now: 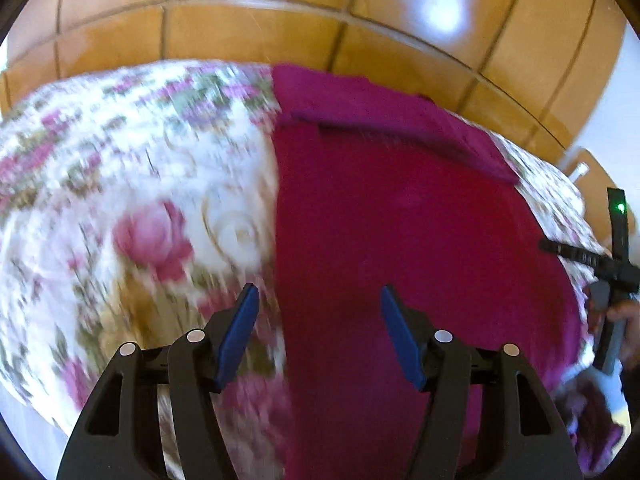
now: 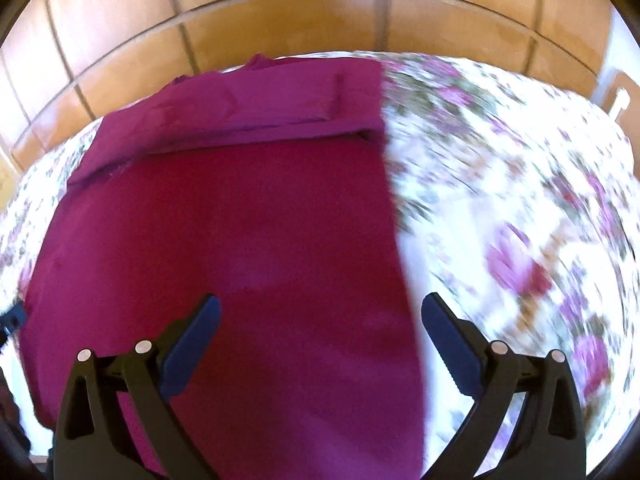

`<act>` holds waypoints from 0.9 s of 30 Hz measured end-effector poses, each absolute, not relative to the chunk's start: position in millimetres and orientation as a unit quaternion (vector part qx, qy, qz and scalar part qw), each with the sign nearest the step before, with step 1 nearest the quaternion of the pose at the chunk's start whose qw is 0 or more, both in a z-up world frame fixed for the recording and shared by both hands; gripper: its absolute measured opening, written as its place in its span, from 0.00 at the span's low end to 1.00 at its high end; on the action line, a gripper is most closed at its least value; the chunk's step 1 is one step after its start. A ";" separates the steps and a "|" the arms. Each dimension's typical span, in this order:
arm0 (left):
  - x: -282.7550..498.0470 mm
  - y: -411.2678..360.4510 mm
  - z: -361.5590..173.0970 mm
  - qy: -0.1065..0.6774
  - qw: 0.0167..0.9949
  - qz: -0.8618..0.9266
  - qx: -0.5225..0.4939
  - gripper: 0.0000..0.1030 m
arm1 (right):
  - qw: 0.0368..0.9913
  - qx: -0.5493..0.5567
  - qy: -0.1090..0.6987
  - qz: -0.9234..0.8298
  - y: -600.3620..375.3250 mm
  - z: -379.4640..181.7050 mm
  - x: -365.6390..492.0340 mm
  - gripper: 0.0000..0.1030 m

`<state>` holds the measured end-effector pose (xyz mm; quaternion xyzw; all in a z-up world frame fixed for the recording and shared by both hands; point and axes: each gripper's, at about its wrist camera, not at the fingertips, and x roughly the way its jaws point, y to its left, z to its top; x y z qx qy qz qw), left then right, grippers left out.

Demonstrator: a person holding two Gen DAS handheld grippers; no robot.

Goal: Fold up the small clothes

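Observation:
A magenta garment (image 1: 400, 220) lies flat on a floral tablecloth (image 1: 140, 200), with a folded strip across its far end (image 1: 380, 108). My left gripper (image 1: 318, 292) is open and empty above the garment's left straight edge. My right gripper (image 2: 320, 304) is open and empty above the garment (image 2: 220, 220) near its right straight edge. The far strip shows in the right wrist view (image 2: 260, 100) too. The right gripper's body and the hand on it show at the right edge of the left wrist view (image 1: 612, 280). Both views are blurred.
The floral cloth (image 2: 520, 200) covers a round table. Orange-brown floor tiles (image 1: 280, 12) lie beyond the table's far edge. A pale wall and a wooden piece (image 2: 622, 96) stand at the far right.

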<state>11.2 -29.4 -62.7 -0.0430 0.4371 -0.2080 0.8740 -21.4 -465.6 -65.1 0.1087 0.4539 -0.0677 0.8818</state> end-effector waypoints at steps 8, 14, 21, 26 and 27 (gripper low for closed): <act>-28.5 -32.6 -72.5 0.447 0.859 -0.249 0.022 0.40 | 0.847 0.209 0.485 -0.061 -509.6 -80.9 -94.7 0.69; -40.1 -29.1 -71.0 0.455 0.851 -0.262 0.024 0.15 | 0.832 0.171 0.527 0.010 -470.4 -88.8 -118.1 0.42; -30.5 -17.4 -39.5 0.442 0.840 -0.310 -0.060 0.09 | 0.844 0.182 0.501 0.065 -458.9 -56.3 -110.5 0.08; 1.7 -13.9 -11.0 0.413 0.831 -0.343 -0.143 0.09 | 0.864 0.257 0.420 0.106 -474.7 -16.0 -72.0 0.08; 8.5 -15.3 -9.5 0.412 0.830 -0.344 -0.152 0.09 | 0.864 0.257 0.420 0.106 -474.7 -16.0 -72.0 0.08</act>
